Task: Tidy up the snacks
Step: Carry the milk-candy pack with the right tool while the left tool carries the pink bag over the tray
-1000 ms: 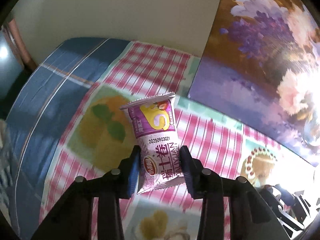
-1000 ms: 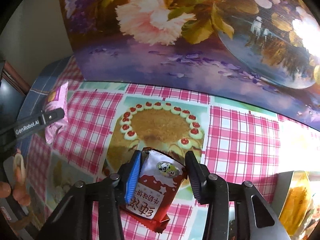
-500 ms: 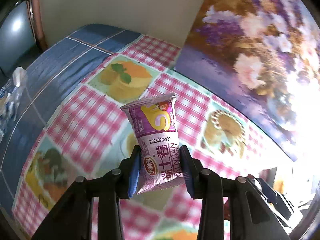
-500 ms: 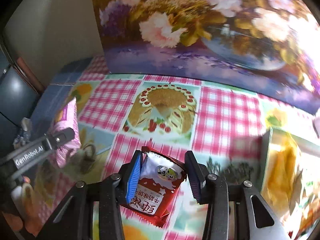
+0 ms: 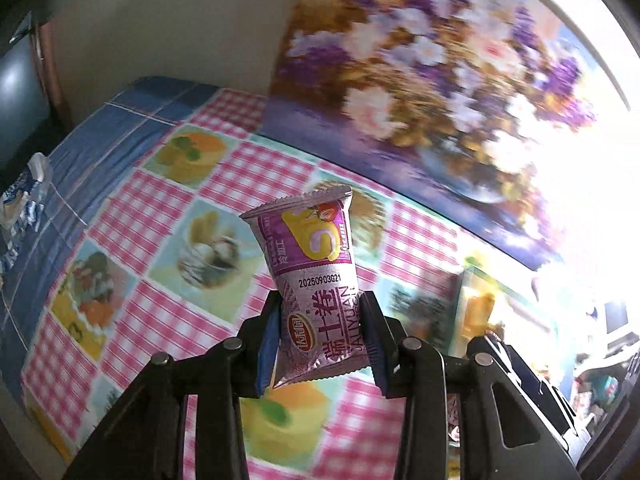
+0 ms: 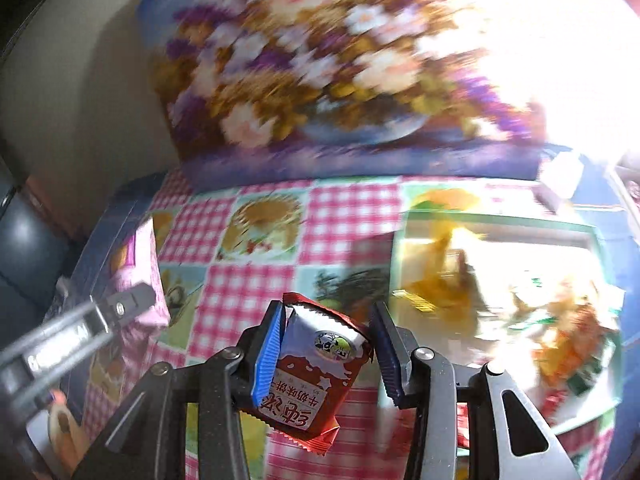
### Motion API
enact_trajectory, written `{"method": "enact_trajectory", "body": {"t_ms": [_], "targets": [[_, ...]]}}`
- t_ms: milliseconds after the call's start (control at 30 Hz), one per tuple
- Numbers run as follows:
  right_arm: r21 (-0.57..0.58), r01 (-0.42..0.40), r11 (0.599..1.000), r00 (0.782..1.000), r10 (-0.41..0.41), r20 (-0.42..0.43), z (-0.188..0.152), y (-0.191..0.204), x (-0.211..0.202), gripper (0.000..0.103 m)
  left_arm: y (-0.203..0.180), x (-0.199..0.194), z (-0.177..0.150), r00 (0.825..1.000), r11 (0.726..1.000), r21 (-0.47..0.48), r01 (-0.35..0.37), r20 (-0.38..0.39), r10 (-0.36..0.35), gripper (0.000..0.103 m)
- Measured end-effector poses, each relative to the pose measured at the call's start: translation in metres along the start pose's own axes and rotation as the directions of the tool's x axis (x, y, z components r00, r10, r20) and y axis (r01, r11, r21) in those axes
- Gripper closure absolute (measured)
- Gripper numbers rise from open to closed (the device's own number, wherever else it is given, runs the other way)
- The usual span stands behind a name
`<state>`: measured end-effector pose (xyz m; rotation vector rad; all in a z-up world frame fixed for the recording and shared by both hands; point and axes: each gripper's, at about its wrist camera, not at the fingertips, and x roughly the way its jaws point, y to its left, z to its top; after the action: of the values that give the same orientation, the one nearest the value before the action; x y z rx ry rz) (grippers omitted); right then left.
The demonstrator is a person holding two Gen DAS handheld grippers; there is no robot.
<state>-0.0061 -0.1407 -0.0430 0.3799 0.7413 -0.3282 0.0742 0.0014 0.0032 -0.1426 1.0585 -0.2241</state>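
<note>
While both packets hang above the pink-checked, food-printed tablecloth (image 5: 168, 216), the sorting looks only partly done — neither has been set down. The left gripper (image 5: 320, 344) pinches one purple foil Swiss-roll packet (image 5: 316, 276) upright by its lower half. The right gripper (image 6: 326, 356) holds one red-and-silver milk-biscuit packet (image 6: 316, 376) tilted; its right finger seems barely touching. Ahead of it sits one clear-walled bin (image 6: 500, 236) already holding several blurred orange and yellow wrappers, too smeared to count — likely where both packets belong.
</note>
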Motion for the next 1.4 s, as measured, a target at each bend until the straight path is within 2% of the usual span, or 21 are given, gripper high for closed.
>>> {"method": "enact_trajectory", "body": {"t_ms": [233,367,500,633,733,867,1000,1167,1400], "targets": [[0.174,0.052,0.983,0.997,-0.06,0.044,-0.005,-0.061,-0.044,0.056,-0.062,-0.02,-0.029,0.998,0.996,0.059,0.061,0.011,-0.062,0.063],[0.218,0.109,0.97,0.991,-0.122,0.047,-0.008,-0.094,-0.055,0.056,-0.098,-0.026,-0.046,0.996,0.988,0.128,0.089,0.006,-0.09,0.063],[0.291,0.202,0.935,0.977,-0.214,0.01,-0.014,-0.136,-0.055,0.056,-0.124,-0.021,-0.057,0.996,0.977,0.197,0.085,-0.004,-0.086,0.062],[0.37,0.256,0.893,0.966,-0.254,-0.055,-0.024,-0.18,-0.05,0.056,-0.149,-0.012,-0.07,0.995,0.959,0.263,0.101,-0.02,-0.099,0.062],[0.396,0.276,0.876,0.961,-0.262,-0.089,-0.03,-0.2,-0.046,0.056,-0.165,-0.005,-0.078,0.993,0.946,0.304,0.116,-0.028,-0.113,0.062],[0.411,0.272,0.87,0.962,-0.24,-0.13,-0.039,-0.212,-0.033,0.056,-0.185,0.006,-0.088,0.99,0.925,0.353,0.138,-0.05,-0.129,0.062],[0.434,0.235,0.87,0.97,-0.18,-0.165,-0.049,-0.215,-0.015,0.056,-0.197,0.014,-0.092,0.989,0.916,0.373,0.151,-0.057,-0.14,0.062],[0.424,0.241,0.873,0.967,-0.179,-0.182,-0.051,-0.214,-0.005,0.056,-0.208,0.021,-0.093,0.988,0.9,0.408,0.155,-0.048,-0.148,0.062],[0.415,0.248,0.875,0.964,-0.181,-0.194,-0.051,-0.215,0.002,0.056,-0.219,0.032,-0.096,0.985,0.893,0.415,0.175,-0.066,-0.162,0.062]]}}
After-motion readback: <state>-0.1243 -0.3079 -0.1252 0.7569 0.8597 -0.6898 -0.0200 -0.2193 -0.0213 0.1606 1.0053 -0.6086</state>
